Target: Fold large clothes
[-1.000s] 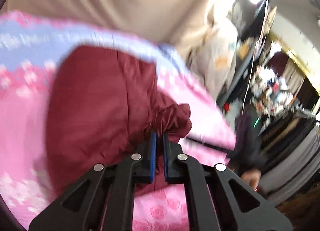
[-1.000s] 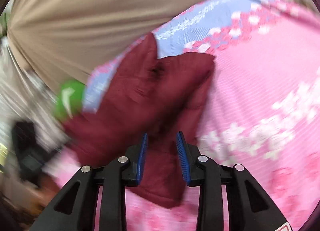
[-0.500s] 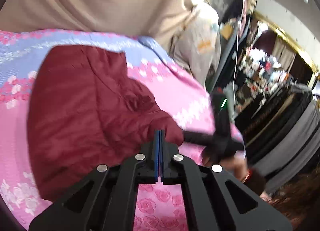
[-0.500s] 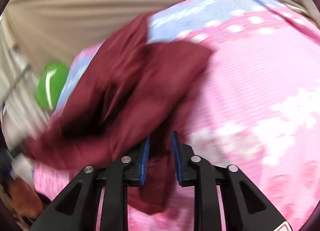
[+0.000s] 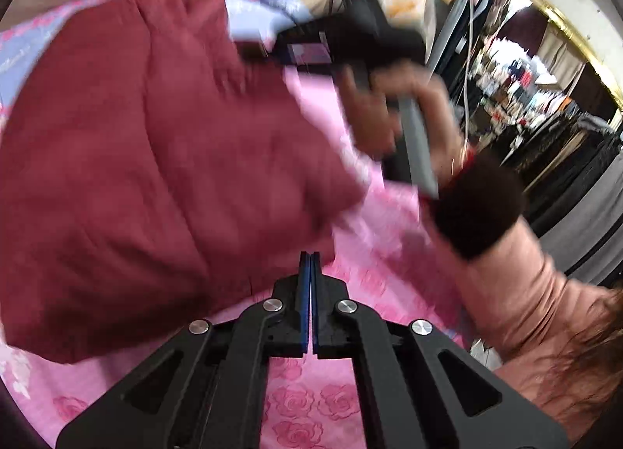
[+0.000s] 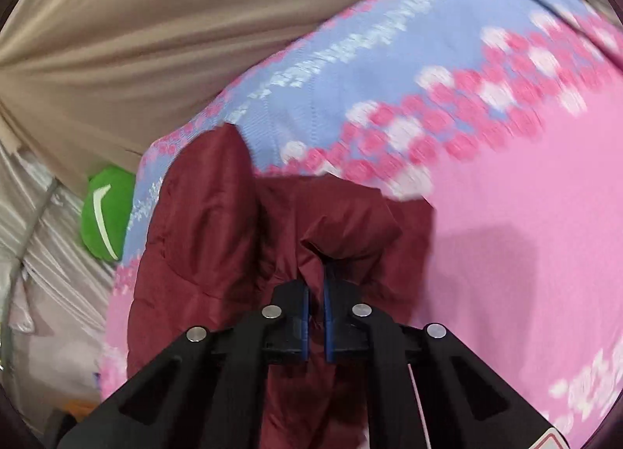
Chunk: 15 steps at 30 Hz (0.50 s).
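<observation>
Left gripper [image 5: 310, 266] points forward with its jaws pressed together, nothing visible between them. Right gripper [image 6: 316, 293] has its jaws nearly closed on a pinch of maroon jacket [image 6: 342, 227]. The right hand [image 5: 393, 114], in a pink sleeve [image 5: 537, 293], grips the handle at far right.

I'm working in what looks like a bedroom in a lived-in home: a pink rose-print bedspread [image 5: 296, 410] with a blue band covers the bed, beige curtains [image 6: 175, 21] hang behind it, and cluttered shelves [image 5: 518, 75] stand off to one side.
</observation>
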Each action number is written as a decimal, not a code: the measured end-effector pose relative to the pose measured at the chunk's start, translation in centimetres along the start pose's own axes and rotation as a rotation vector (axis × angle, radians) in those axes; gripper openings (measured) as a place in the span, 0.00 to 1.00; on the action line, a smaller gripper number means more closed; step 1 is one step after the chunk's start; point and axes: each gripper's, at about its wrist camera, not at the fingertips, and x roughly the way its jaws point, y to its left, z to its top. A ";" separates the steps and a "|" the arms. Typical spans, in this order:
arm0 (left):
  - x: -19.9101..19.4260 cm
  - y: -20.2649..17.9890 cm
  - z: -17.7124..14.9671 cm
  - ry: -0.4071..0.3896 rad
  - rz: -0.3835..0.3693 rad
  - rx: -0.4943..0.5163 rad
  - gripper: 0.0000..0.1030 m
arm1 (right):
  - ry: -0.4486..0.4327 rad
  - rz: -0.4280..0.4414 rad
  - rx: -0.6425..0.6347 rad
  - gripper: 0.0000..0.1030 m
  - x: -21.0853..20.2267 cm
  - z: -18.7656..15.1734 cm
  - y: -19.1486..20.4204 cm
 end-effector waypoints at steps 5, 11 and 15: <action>3.0 0.4 -1.1 0.086 0.034 -0.010 0.00 | 0.038 -0.113 -0.289 0.04 3.7 0.5 5.3; -4.3 -1.2 0.6 -0.122 -0.046 0.076 0.00 | 0.116 -0.101 -0.199 0.03 6.7 0.2 1.6; -8.3 1.5 3.4 -0.252 -0.002 -0.014 0.01 | 0.062 -0.102 -0.171 0.18 2.8 0.0 1.1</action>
